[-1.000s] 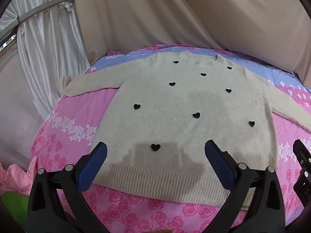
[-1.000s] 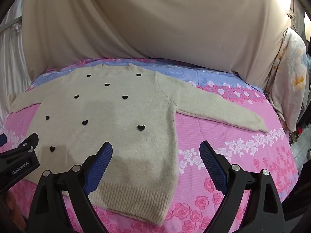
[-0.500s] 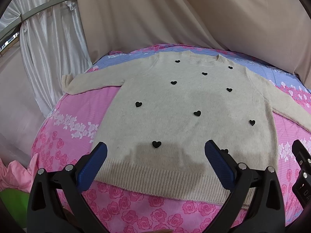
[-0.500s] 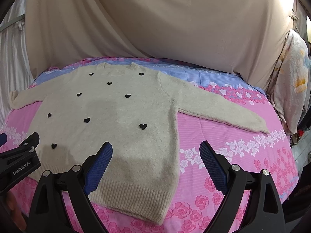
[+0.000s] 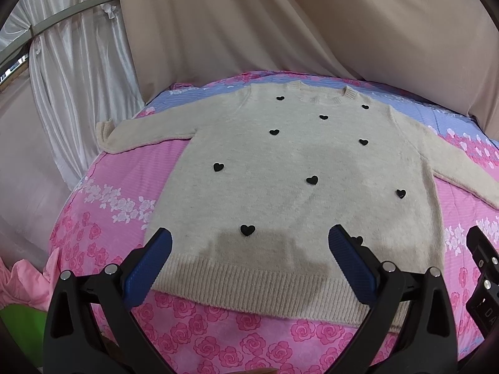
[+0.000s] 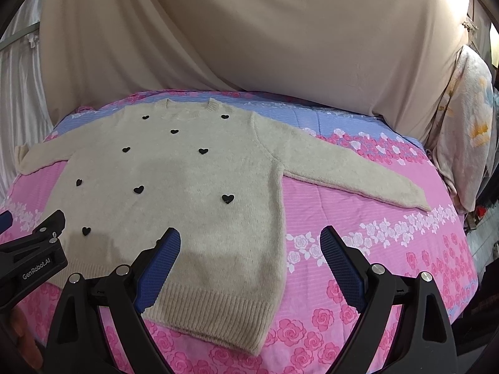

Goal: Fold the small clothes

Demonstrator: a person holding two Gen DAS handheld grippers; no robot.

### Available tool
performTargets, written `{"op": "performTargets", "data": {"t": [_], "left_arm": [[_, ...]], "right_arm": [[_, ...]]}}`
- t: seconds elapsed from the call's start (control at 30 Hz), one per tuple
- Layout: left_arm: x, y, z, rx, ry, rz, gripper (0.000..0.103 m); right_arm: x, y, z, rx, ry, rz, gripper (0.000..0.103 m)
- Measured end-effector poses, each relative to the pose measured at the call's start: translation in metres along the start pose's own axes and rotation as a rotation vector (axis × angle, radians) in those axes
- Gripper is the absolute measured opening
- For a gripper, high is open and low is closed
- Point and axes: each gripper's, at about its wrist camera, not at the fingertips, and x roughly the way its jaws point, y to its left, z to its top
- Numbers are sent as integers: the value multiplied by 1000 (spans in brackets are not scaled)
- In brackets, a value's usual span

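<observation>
A cream knit sweater [image 5: 290,171] with several small black hearts lies flat, front up, on a pink floral bed, both sleeves spread out; it also shows in the right wrist view [image 6: 187,187]. My left gripper [image 5: 249,243] is open and empty, hovering above the ribbed hem [image 5: 265,286]. My right gripper [image 6: 249,243] is open and empty above the sweater's lower right corner and side edge. The right sleeve [image 6: 358,171] stretches out to the right. The left gripper's body [image 6: 34,258] shows at the left edge of the right wrist view.
The pink rose-print bedspread [image 6: 374,249] covers the bed, with a blue band [image 6: 312,118] at the far side. Beige drapes [image 6: 280,31] hang behind. White curtains [image 5: 78,62] hang at left. A patterned blanket [image 6: 467,124] hangs at right. Pink cloth [image 5: 21,280] lies at the lower left.
Both grippers have drawn back and risen slightly; the sweater sits a little higher in each view. The sweater itself has not moved, and both grippers stay open.
</observation>
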Motion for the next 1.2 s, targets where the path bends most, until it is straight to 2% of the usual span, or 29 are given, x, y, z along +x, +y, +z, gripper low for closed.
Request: {"op": "performTargets", "data": {"t": [1.2], "left_arm": [[-1, 0, -6, 2, 1, 8, 98]], "right_arm": [[1, 2, -3, -4, 13, 6, 89]]}}
